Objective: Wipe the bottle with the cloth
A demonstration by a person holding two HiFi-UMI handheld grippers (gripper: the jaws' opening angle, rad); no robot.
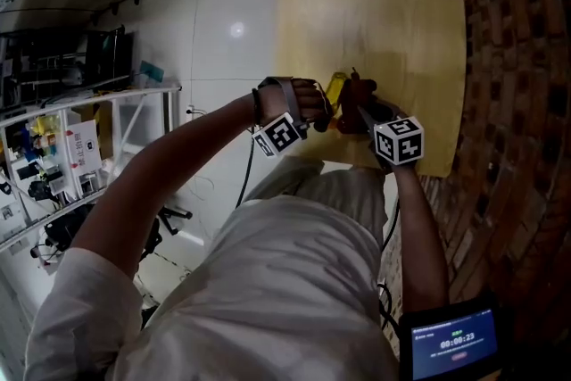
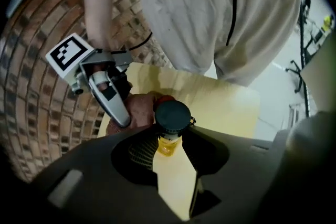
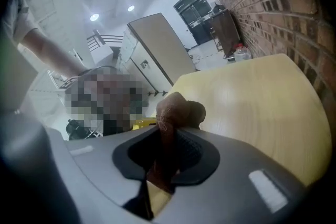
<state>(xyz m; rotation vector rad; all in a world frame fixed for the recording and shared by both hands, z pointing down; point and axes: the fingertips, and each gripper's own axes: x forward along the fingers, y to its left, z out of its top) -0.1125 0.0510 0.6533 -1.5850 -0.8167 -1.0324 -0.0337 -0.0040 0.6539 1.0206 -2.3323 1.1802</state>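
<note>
The left gripper (image 2: 169, 153) is clamped on the neck of the bottle (image 2: 169, 140), close to the near edge of the table (image 1: 419, 22). The bottle holds yellow liquid under a black cap (image 2: 172, 115). The right gripper (image 3: 164, 165) pinches the brown cloth (image 3: 176, 113) just beside the cap; whether they touch I cannot tell. The jaws hide the lower body of the bottle. Beyond, bare wood runs to the far edge, and a brick wall (image 1: 513, 58) follows the right edge.

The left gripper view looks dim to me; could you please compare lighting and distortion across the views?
Head view: dim, lamp glare on the floor. Left gripper view: fisheye curves the brick wall; bottle sharp, foreground dark. Right gripper view: brightest; cloth soft.
</note>
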